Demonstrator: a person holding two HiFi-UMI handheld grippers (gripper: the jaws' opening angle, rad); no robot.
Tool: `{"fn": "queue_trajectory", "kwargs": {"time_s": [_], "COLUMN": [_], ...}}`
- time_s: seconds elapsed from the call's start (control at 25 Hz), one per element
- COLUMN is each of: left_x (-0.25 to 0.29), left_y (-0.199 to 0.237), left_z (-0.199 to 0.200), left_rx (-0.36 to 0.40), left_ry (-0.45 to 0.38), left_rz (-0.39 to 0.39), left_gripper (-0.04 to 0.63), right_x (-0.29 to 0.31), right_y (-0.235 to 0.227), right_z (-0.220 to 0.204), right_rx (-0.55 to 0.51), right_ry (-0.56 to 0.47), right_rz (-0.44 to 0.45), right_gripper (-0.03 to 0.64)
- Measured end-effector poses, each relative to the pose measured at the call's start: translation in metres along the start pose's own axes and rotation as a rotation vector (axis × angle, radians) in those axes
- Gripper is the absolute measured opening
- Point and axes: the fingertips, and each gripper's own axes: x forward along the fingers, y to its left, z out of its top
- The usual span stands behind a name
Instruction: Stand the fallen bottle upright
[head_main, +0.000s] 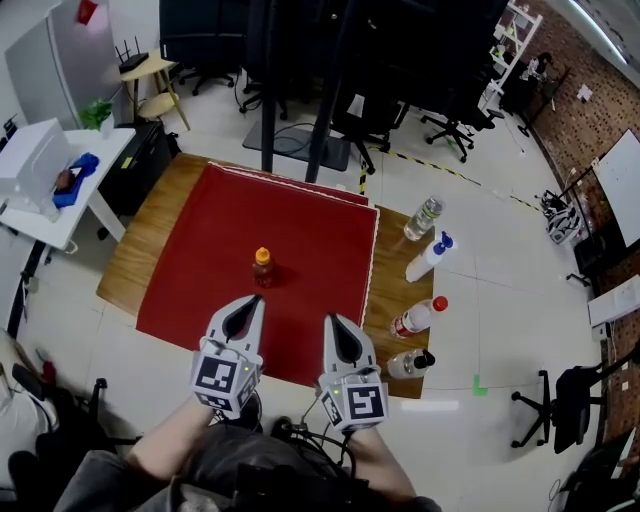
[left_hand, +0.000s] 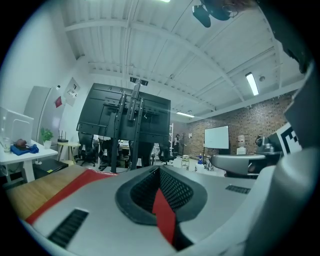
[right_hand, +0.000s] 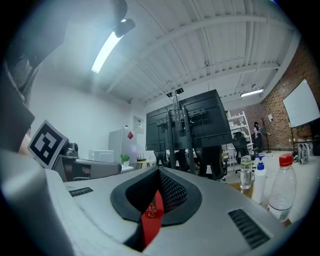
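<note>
The left hand-held gripper is closed and empty. Just ahead of it, the small orange-capped plastic bottle seems already upright on the desk's red cloth. The right hand-held gripper is also closed and empty, so both 2 likely need only pull clear.

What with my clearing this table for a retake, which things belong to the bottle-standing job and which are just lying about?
Job: small orange-capped plastic bottle, red cloth under it, left tongs, right tongs, both shut.
Lying about: clear plastic bottle, white blue-topped spray bottle, red-capped clear bottle, black-capped clear bottle, along the wooden table's right edge.
</note>
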Motion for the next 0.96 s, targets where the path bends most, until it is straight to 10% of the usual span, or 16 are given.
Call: {"fn": "queue_trajectory", "kwargs": {"time_s": [0.96], "left_x": [0.003], "left_y": [0.020], "left_z": [0.004], "left_rx": [0.004], "left_ry": [-0.010], "left_rz": [-0.044], "left_gripper": [0.006], "right_x": [0.027], "right_y": [0.022], "right_z": [-0.003], "right_rx": [-0.031], "right_ry": [0.012], "right_rz": [0.013], "right_gripper": [0.006]}}
